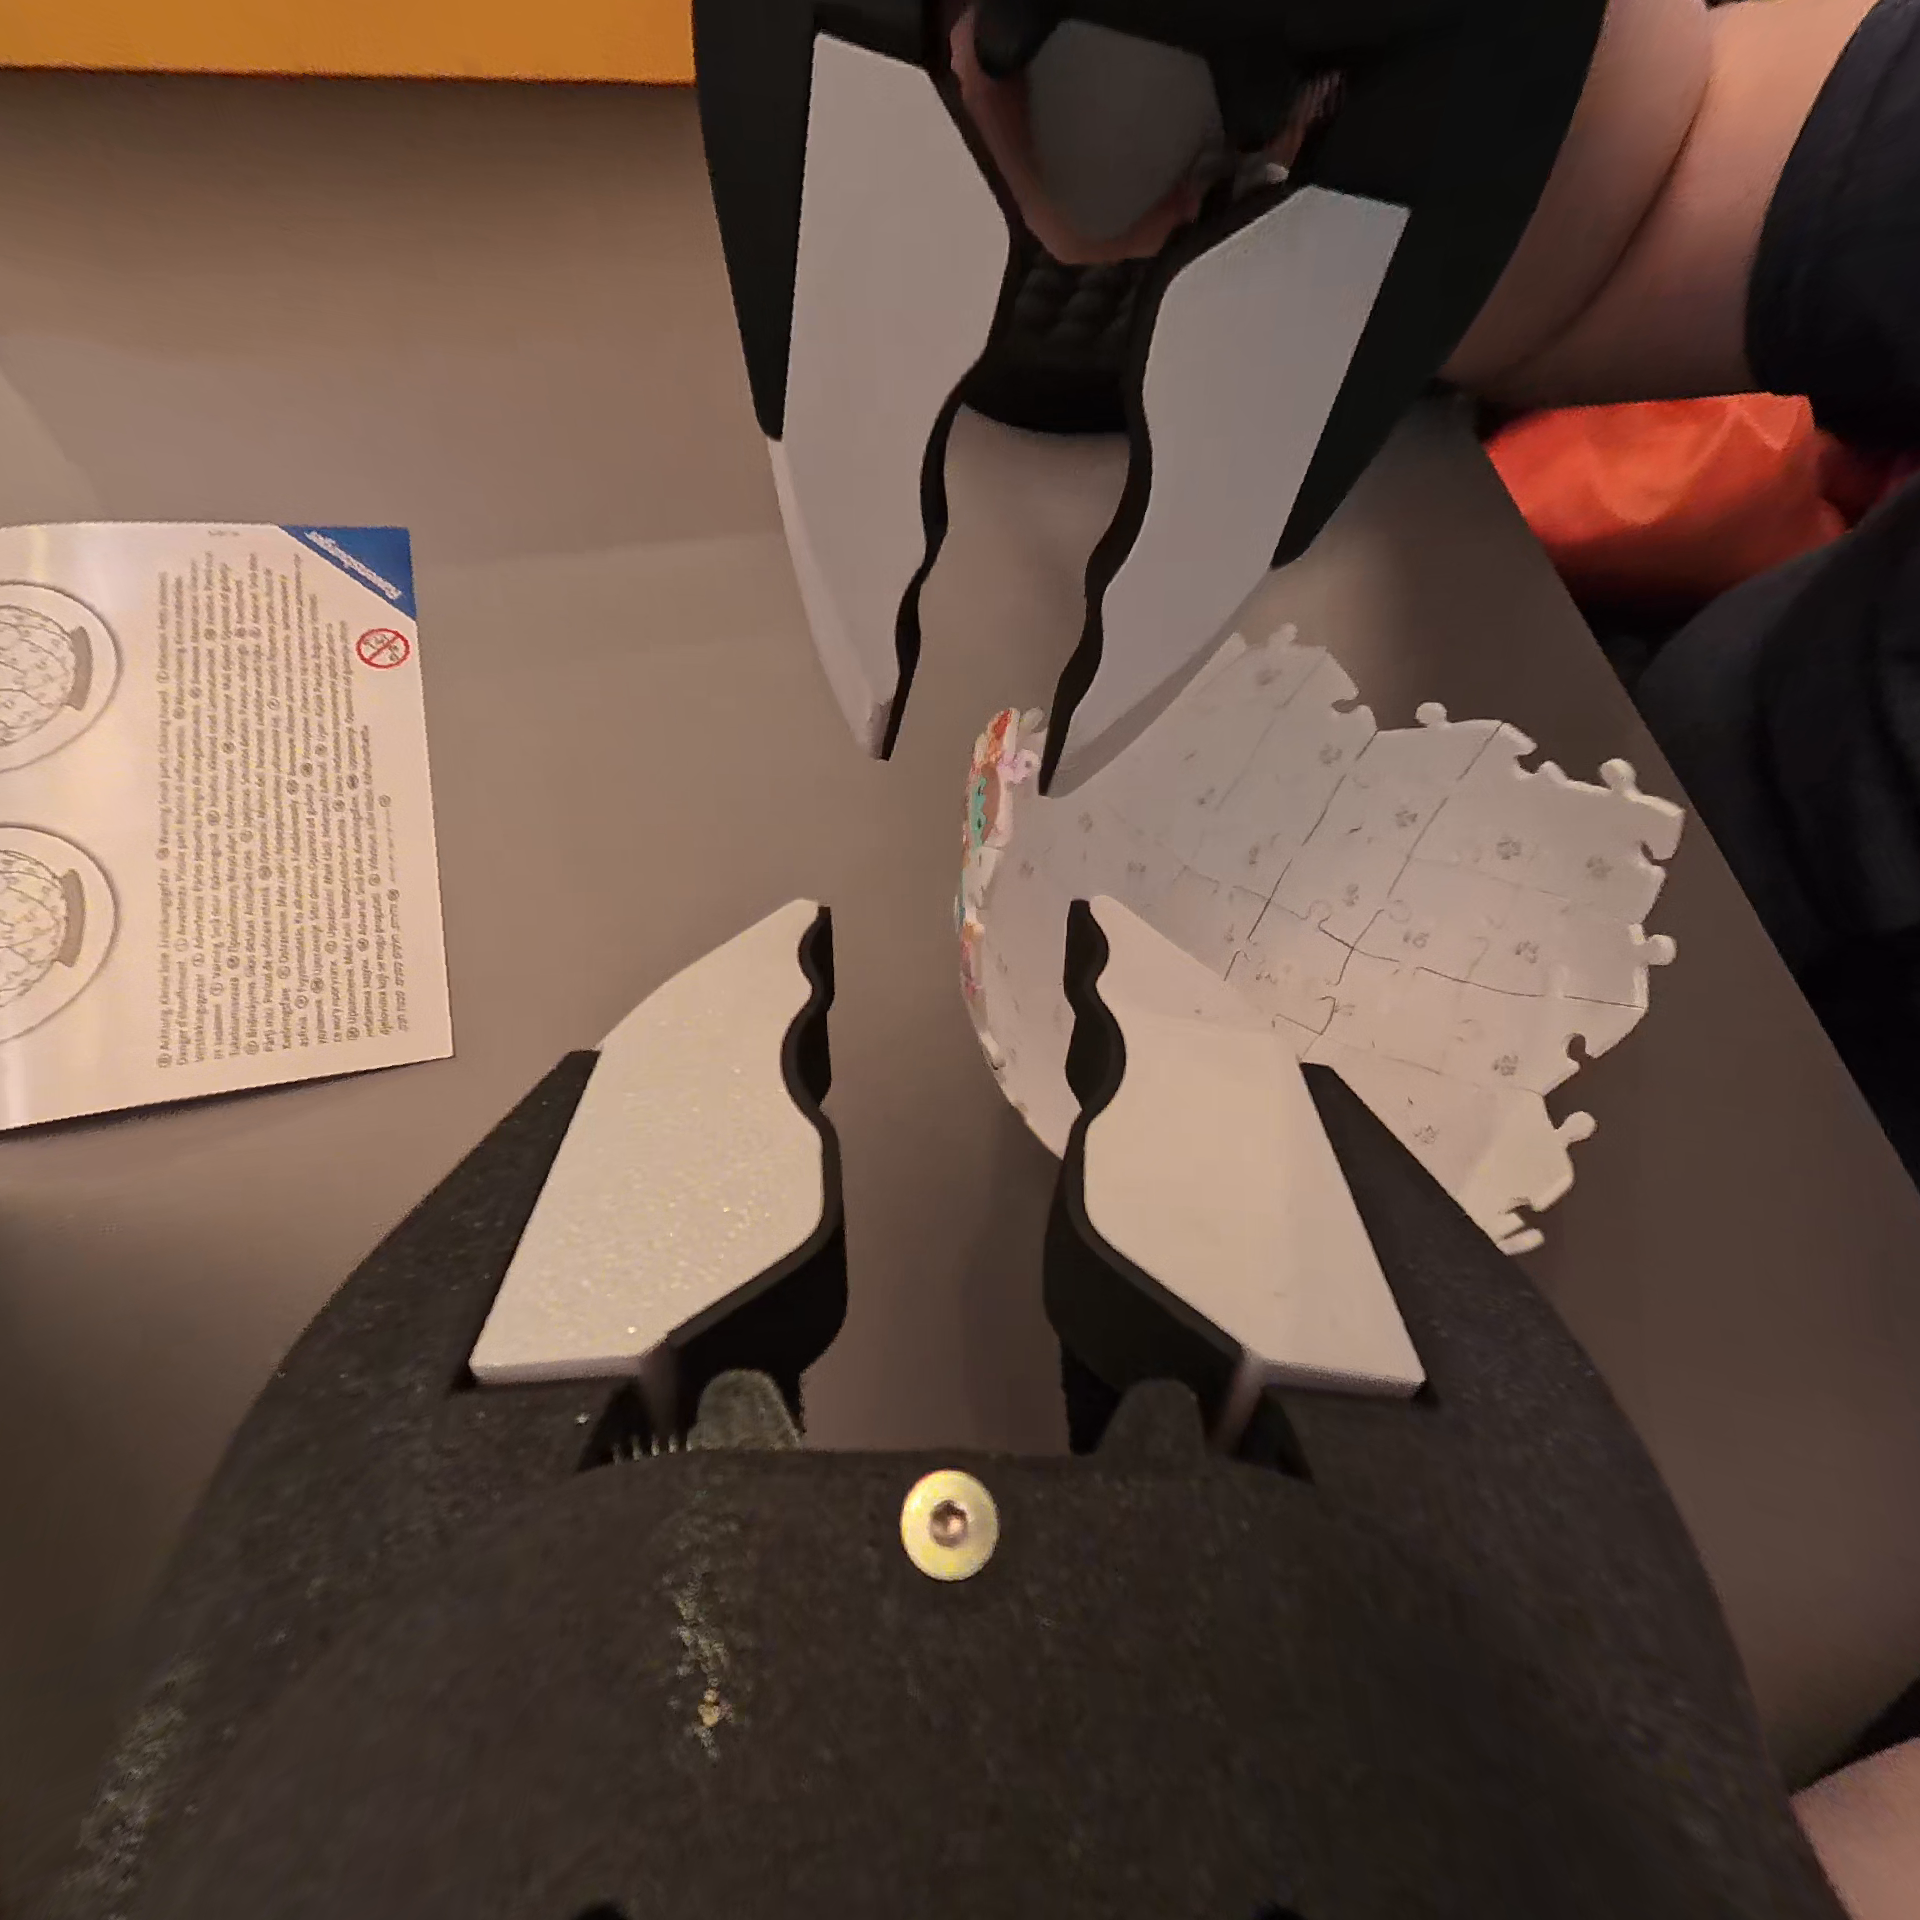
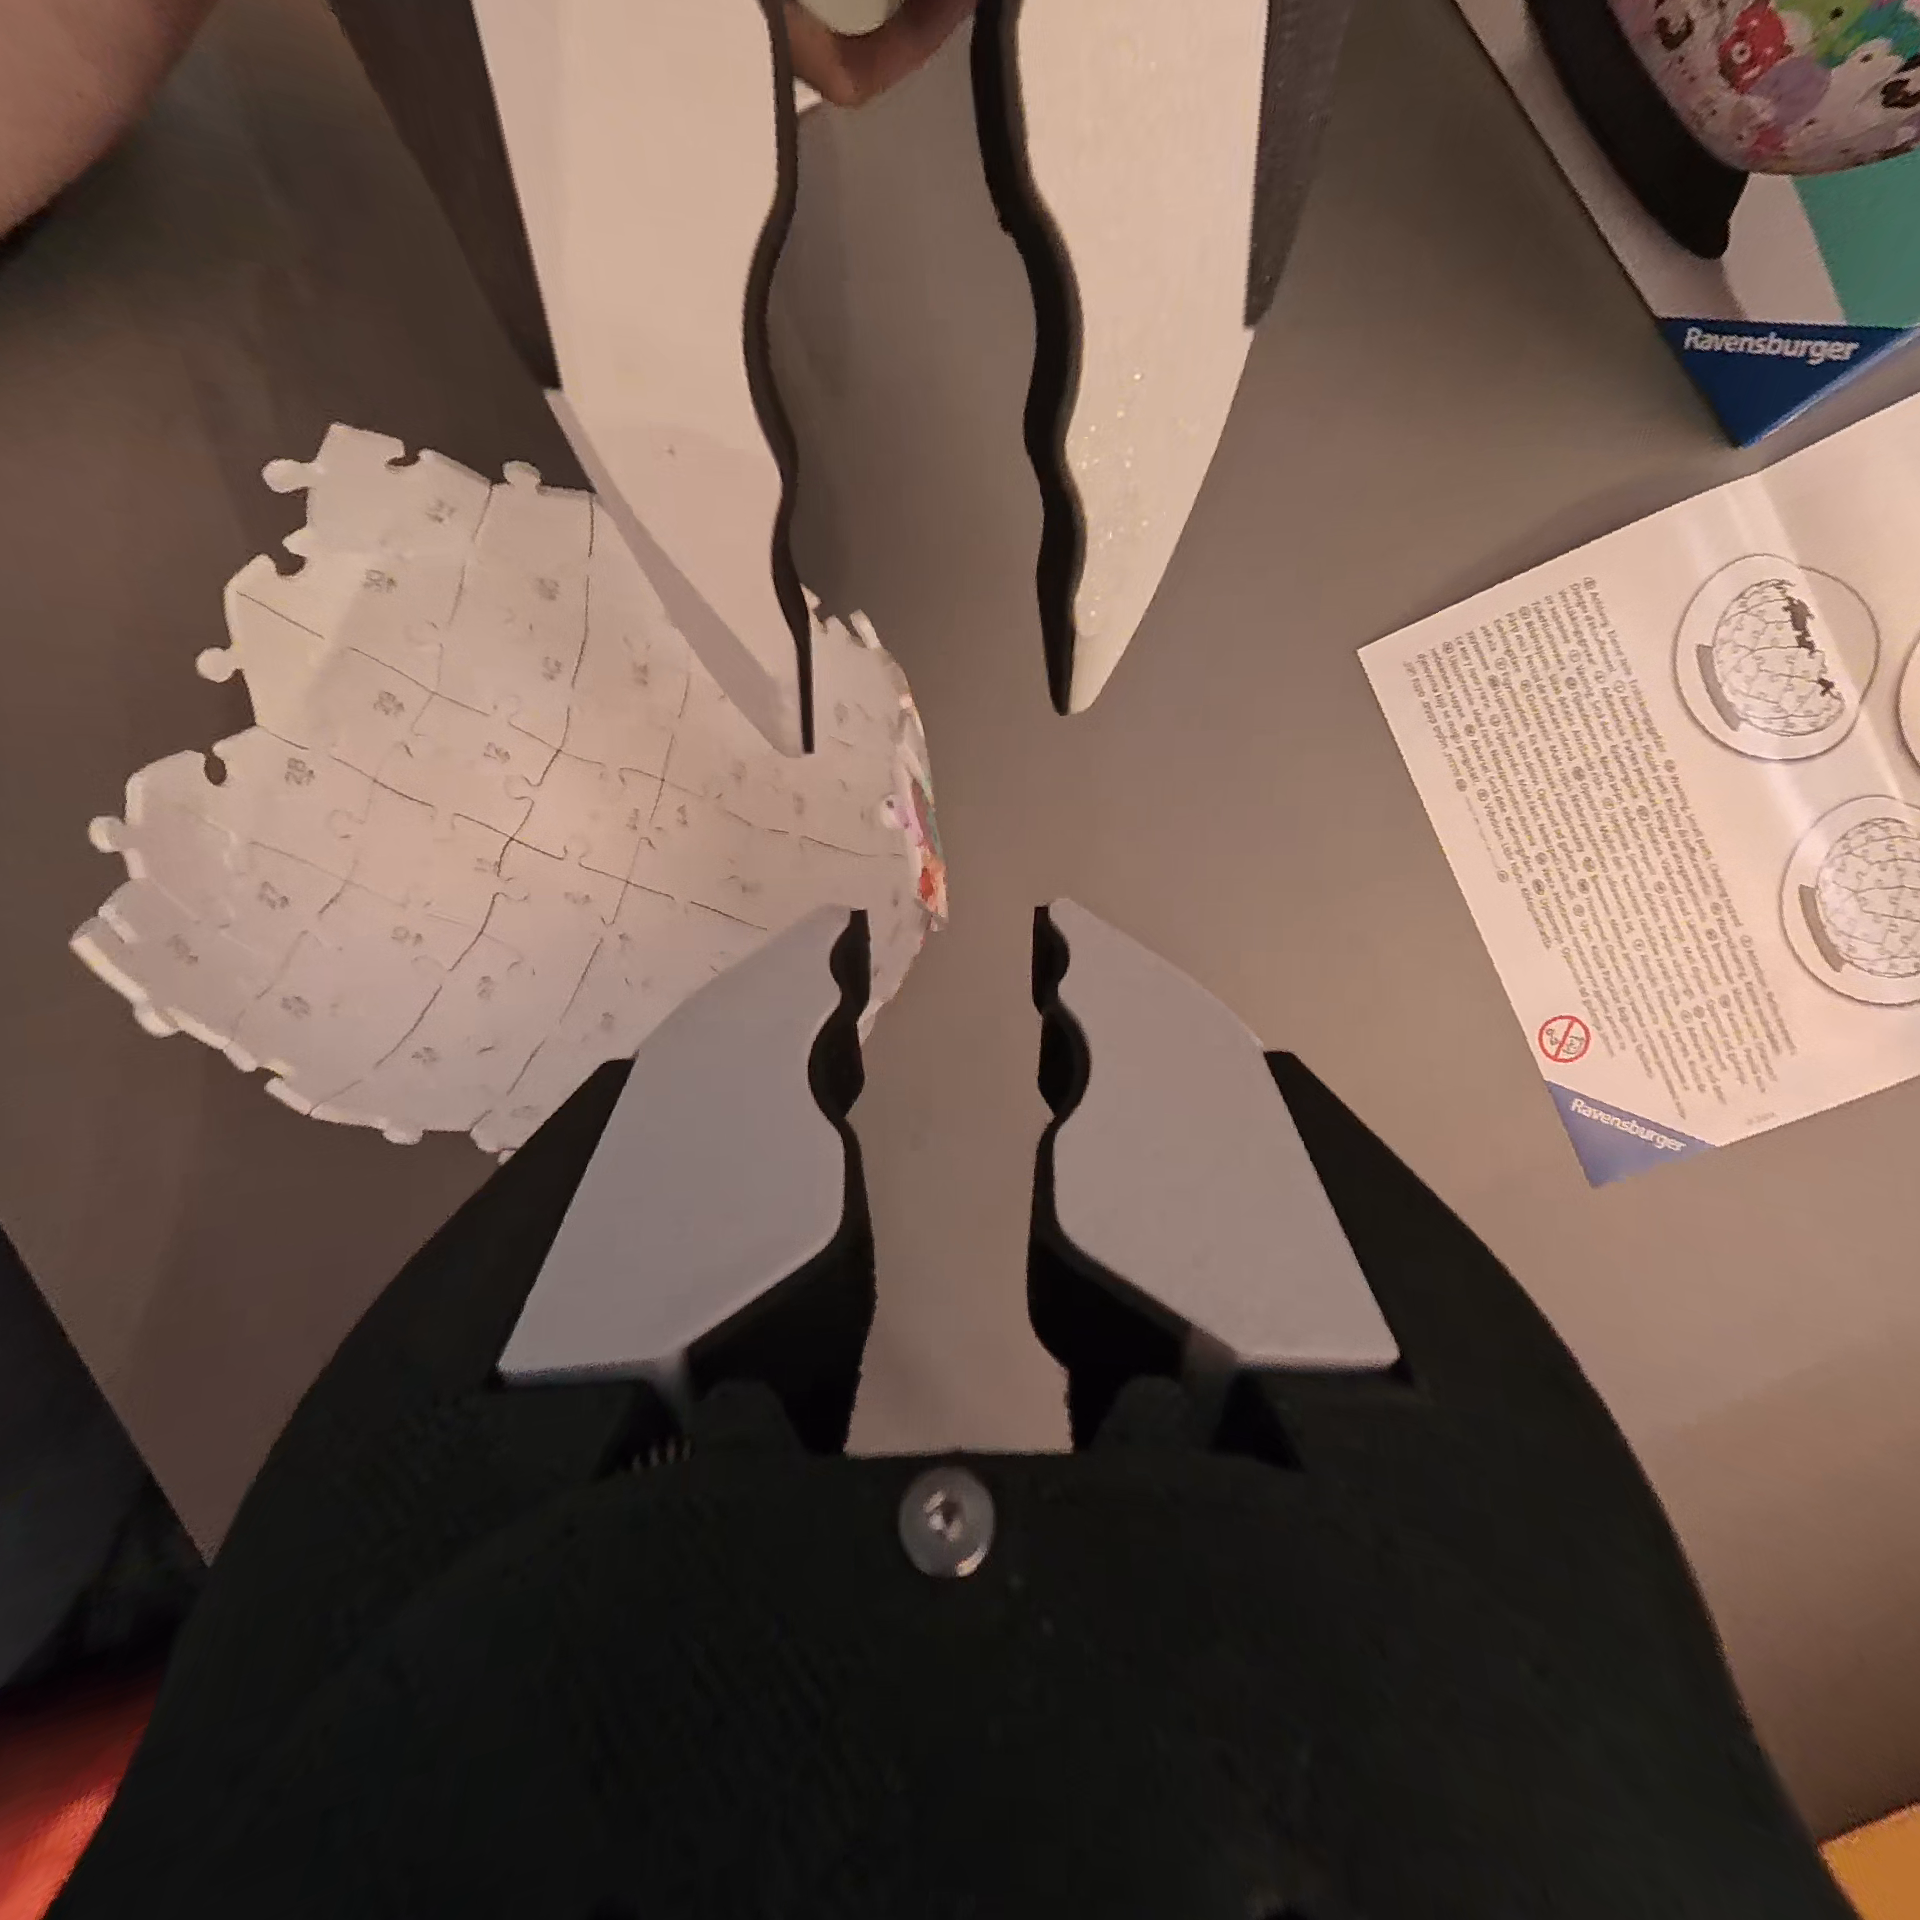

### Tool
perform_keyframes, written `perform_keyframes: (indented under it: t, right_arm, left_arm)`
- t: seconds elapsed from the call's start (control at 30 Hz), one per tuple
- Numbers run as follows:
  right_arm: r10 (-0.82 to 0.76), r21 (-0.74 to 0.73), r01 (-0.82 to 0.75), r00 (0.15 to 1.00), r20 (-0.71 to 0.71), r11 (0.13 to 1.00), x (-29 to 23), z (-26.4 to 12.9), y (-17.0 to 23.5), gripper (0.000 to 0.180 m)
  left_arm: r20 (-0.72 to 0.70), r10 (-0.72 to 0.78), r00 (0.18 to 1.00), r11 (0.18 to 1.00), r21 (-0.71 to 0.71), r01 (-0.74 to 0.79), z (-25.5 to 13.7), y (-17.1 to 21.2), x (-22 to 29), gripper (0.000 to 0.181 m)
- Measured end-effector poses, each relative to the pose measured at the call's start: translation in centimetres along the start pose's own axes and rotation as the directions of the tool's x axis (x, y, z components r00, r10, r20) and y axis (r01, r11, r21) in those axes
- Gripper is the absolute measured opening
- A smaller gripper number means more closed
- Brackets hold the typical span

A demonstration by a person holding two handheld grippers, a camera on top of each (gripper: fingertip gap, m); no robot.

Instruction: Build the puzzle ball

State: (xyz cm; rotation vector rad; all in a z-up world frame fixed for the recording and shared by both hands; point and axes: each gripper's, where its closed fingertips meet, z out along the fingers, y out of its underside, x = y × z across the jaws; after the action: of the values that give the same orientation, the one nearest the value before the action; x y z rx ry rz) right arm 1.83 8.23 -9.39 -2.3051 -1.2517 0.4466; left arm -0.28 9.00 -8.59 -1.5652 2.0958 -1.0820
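Observation:
A partly built puzzle ball shell (image 1: 1351, 914) lies on the grey table with its white numbered inside facing up. Its colourful outer rim (image 1: 987, 821) points toward both grippers. My left gripper (image 1: 951, 914) is open and empty, and its right finger (image 1: 1195, 1195) overlaps the shell's edge. My right gripper (image 1: 966, 767) comes in from the opposite side, tip to tip with the left, open and empty. In the right wrist view the shell (image 2: 468, 810) lies left of my right gripper (image 2: 945, 914). The left gripper (image 2: 933, 725) faces it, and the rim (image 2: 925, 831) shows just inside both gaps.
A printed instruction leaflet (image 1: 208, 810) lies flat on the table; it also shows in the right wrist view (image 2: 1662, 831). The puzzle box (image 2: 1787, 208) stands at the far right there. The table edge (image 1: 1621, 665) runs close behind the shell. A person's arm (image 1: 1610, 260) and something orange (image 1: 1662, 488) lie beyond it. The grippers are tip to tip, or close to it. The shell (image 2: 468, 810) lies around 10 cm away from my left fingertips.

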Motion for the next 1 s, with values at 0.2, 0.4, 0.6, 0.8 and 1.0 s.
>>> perform_keyframes:
  t: [0.2,0.4,0.6,0.8,1.0]
  right_arm:
    - [-0.001,-0.017,0.001,1.000,0.001,1.000,-0.2,0.5,0.1,0.028]
    - [-0.007,-0.030,0.007,1.000,-0.007,1.000,-0.1,0.7,0.3,0.025]
    - [-0.007,-0.028,0.007,1.000,-0.006,1.000,0.0,0.8,0.3,0.021]
    - [-0.011,-0.026,0.011,1.000,0.000,1.000,-0.2,0.9,0.3,0.016]
    - [0.000,-0.024,0.000,1.000,0.010,1.000,-0.3,1.0,0.4,0.013]
  left_arm:
    - [-0.024,0.007,1.000,0.999,-0.032,-0.008,0.9,0.4,0.4,0.042]
    - [-0.019,0.022,1.000,0.999,-0.025,-0.023,1.1,0.0,0.4,0.042]
    - [-0.017,0.016,1.000,1.000,-0.017,-0.016,0.9,0.0,0.3,0.042]
    - [-0.017,0.015,1.000,1.000,-0.017,-0.016,1.1,0.0,0.3,0.042]
    - [-0.013,0.013,1.000,1.000,-0.018,-0.014,1.1,0.0,0.3,0.042]
